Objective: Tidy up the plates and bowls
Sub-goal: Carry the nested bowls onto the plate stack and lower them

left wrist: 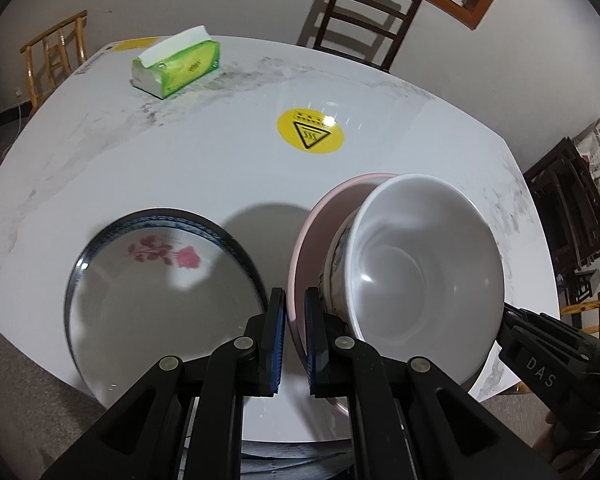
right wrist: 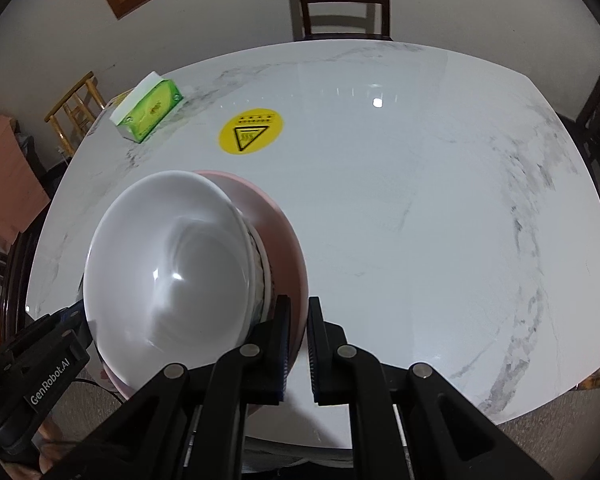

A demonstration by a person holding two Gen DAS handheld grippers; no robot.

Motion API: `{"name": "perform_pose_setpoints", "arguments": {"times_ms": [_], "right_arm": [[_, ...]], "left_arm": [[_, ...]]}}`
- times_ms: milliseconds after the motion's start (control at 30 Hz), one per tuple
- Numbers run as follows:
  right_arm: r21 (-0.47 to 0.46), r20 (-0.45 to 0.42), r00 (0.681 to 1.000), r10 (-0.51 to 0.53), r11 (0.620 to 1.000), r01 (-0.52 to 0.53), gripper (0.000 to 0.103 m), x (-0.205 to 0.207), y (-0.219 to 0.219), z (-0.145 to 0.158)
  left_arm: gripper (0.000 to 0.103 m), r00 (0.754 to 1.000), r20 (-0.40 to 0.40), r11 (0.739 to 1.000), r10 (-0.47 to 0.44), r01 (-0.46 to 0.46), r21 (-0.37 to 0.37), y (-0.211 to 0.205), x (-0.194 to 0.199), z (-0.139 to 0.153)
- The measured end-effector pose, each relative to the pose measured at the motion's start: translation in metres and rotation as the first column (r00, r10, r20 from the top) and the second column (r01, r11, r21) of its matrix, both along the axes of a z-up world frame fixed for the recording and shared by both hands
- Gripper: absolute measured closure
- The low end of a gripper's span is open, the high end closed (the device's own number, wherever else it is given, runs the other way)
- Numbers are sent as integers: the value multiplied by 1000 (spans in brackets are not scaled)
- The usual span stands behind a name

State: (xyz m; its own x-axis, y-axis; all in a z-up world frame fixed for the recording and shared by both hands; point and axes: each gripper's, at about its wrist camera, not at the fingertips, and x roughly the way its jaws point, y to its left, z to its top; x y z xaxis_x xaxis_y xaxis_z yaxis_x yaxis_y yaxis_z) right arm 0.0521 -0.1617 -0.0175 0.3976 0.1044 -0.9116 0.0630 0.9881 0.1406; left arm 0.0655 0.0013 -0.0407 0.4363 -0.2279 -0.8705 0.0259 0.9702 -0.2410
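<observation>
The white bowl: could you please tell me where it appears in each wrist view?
Left wrist: white bowl sits lower right, on the pink plate.
Right wrist: white bowl sits lower left, on the same plate.
Shared landmark: yellow warning sticker beyond it.

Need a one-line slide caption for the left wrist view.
Both grippers clamp the pink plate carrying a white bowl, beside a rose-patterned plate.

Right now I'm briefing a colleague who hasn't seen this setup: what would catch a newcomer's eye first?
The white bowl sitting in a pink plate, both grippers clamped on the plate's rim: left gripper on one side, right gripper on the other. To its left in the left wrist view lies a rose-patterned plate. Farther back on the marble table are a yellow warning sticker and a green tissue pack.
</observation>
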Motion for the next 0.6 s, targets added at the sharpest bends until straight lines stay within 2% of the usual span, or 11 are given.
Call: {"name": "perform_pose_setpoints", "arguments": {"times_ms": [600], "right_arm": [[-17, 7, 992, 123, 992, -123, 95, 10, 76, 15]], "left_arm": [[98, 995, 20, 995, 97, -97, 11, 71, -10, 15]]}}
